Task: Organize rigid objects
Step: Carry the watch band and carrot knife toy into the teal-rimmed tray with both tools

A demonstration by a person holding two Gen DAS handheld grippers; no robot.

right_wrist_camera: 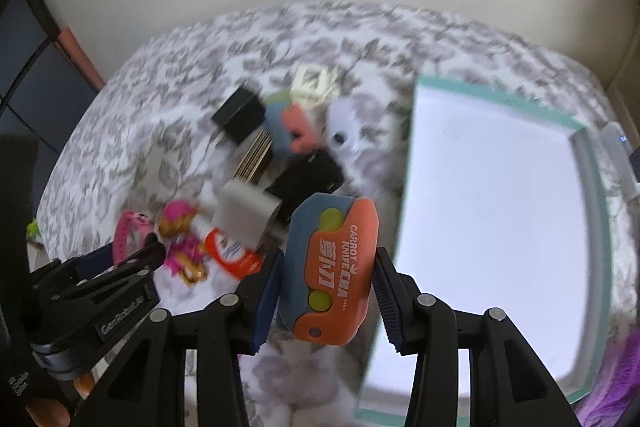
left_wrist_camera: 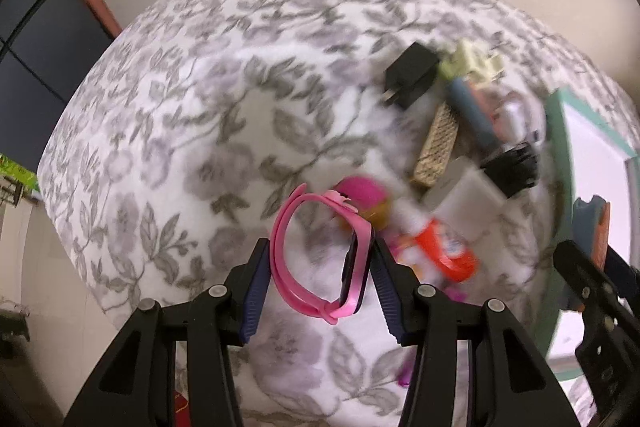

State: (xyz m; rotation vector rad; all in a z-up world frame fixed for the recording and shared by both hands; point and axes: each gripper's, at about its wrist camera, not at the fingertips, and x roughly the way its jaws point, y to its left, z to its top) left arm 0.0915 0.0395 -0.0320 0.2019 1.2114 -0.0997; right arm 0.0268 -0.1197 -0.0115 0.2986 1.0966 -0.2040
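Many small items (left_wrist_camera: 460, 155) beside tray (right_wrist_camera: 588, 187)

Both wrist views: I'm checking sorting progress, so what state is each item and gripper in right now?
Pink watch: held off the cloth between the left gripper pads.
Carrot knife toy: gripped by the right gripper, lifted.
Teal-rimmed tray: holds nothing visible.
Black charger: lying in the pile.
White adapter: lying in the pile.
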